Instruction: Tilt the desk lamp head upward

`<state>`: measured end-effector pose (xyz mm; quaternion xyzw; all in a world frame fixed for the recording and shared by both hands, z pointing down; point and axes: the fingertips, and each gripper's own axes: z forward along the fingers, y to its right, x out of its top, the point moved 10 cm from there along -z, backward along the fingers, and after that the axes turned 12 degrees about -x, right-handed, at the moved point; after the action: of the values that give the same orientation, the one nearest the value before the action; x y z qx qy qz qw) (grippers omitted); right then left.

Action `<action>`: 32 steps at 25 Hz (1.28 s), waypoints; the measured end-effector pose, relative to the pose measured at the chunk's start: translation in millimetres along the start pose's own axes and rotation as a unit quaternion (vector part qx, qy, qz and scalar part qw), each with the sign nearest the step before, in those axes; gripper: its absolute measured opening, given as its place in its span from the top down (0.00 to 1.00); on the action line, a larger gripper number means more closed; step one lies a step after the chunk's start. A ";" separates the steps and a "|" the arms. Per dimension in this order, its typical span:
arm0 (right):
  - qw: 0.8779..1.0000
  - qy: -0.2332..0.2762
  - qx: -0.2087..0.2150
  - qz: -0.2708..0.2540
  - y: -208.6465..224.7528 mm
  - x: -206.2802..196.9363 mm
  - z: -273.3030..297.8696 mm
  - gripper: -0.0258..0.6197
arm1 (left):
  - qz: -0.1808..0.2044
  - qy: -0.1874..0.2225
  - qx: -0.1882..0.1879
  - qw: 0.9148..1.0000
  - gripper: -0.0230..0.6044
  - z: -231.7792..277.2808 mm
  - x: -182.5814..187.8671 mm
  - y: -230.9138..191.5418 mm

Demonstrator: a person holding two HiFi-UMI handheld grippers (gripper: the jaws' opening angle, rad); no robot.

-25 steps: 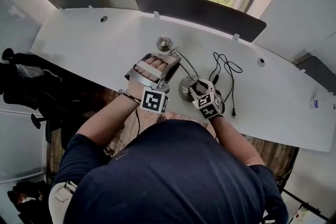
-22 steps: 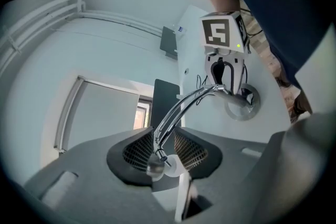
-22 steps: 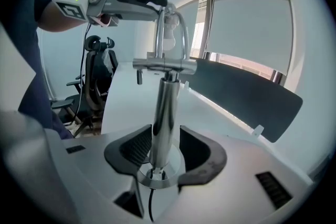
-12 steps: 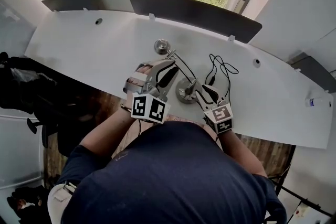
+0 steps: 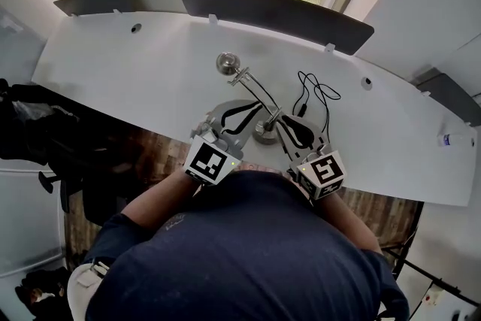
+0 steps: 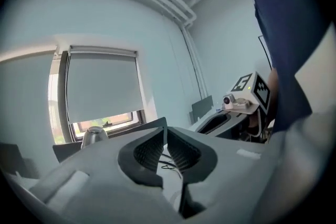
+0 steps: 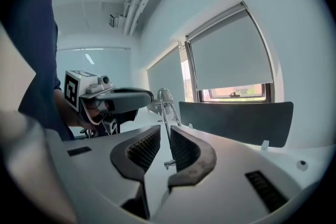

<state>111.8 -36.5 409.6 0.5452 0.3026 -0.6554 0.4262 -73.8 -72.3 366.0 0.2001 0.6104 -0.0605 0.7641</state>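
A chrome desk lamp stands on the white desk point(image 5: 135, 71), its round head point(image 5: 228, 62) at the far end of a thin arm point(image 5: 255, 90) that rises from the base point(image 5: 264, 133). My left gripper point(image 5: 252, 109) lies left of the base, shut and empty; in its own view the tips point(image 6: 165, 131) meet, with the lamp head point(image 6: 93, 135) far off to the left. My right gripper point(image 5: 284, 121) sits just right of the base. Its jaws point(image 7: 165, 127) are closing, and the lamp arm point(image 7: 166, 113) shows in the narrow gap with no pad pressing on it.
A black cable point(image 5: 316, 98) lies coiled behind the right gripper. A dark divider panel point(image 5: 270, 7) runs along the desk's back edge below the window. A small white bottle point(image 5: 449, 139) stands far right. Both grippers are close to the near desk edge.
Both grippers have drawn back toward the near edge beside the lamp base. The left one left the lamp's upper arm. The right jaws have narrowed. The lamp looks unmoved.
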 end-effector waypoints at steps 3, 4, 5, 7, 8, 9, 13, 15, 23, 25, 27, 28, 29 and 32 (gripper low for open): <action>1.000 0.025 0.006 0.000 -3.1 15.8 -1.2 0.88 | -0.045 0.018 -0.017 0.999 0.93 1.0 5.3 1.0; 0.999 0.034 0.006 0.000 -3.6 20.4 -1.6 0.88 | -0.053 0.025 -0.021 0.998 0.93 1.8 7.3 1.4; 0.999 0.042 0.006 -0.001 -3.8 23.8 -2.0 0.90 | -0.060 0.032 -0.024 0.997 0.94 2.4 8.7 1.8; 0.998 0.057 0.002 -0.003 -4.5 27.6 -3.1 0.91 | -0.078 0.041 -0.026 0.996 0.95 3.1 8.4 2.8; 0.998 0.063 -0.001 -0.004 -5.5 29.4 -4.1 0.92 | -0.093 0.047 -0.026 0.994 0.95 3.3 7.2 3.6; 0.998 0.070 -0.003 -0.004 -7.0 30.8 -5.4 0.93 | -0.109 0.054 -0.026 0.992 0.95 3.6 5.6 5.0; 0.994 0.107 -0.001 -0.004 -10.8 26.7 -9.0 0.94 | -0.130 0.060 -0.047 0.989 0.95 4.5 -0.4 12.2; 0.994 0.110 -0.002 -0.005 -11.5 25.7 -10.0 0.94 | -0.130 0.059 -0.052 0.988 0.95 5.1 -1.5 14.9; 0.995 0.102 0.005 -0.006 -13.0 22.5 -7.6 0.94 | -0.134 0.058 -0.055 0.988 0.95 6.7 -4.8 15.5; 0.995 0.100 0.005 -0.007 -13.0 22.3 -7.1 0.94 | -0.133 0.056 -0.056 0.988 0.95 6.5 -6.0 15.2; 0.995 0.099 0.005 -0.007 -12.7 22.4 -7.0 0.94 | -0.132 0.055 -0.057 0.988 0.95 6.2 -6.8 15.2; 0.995 0.099 0.005 -0.007 -12.5 22.5 -7.1 0.94 | -0.132 0.056 -0.057 0.988 0.95 6.1 -6.4 15.1; 0.995 0.098 0.004 -0.007 -12.4 22.6 -7.2 0.94 | -0.132 0.057 -0.056 0.988 0.95 5.9 -5.8 15.0; 0.995 0.098 0.006 -0.005 -12.7 23.7 -7.1 0.94 | -0.131 0.061 -0.056 0.988 0.95 5.1 -4.8 14.7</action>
<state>102.8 -30.0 384.1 0.6079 0.3421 -0.6024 0.3880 -65.3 -61.6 374.9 0.0785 0.6792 -0.1129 0.7209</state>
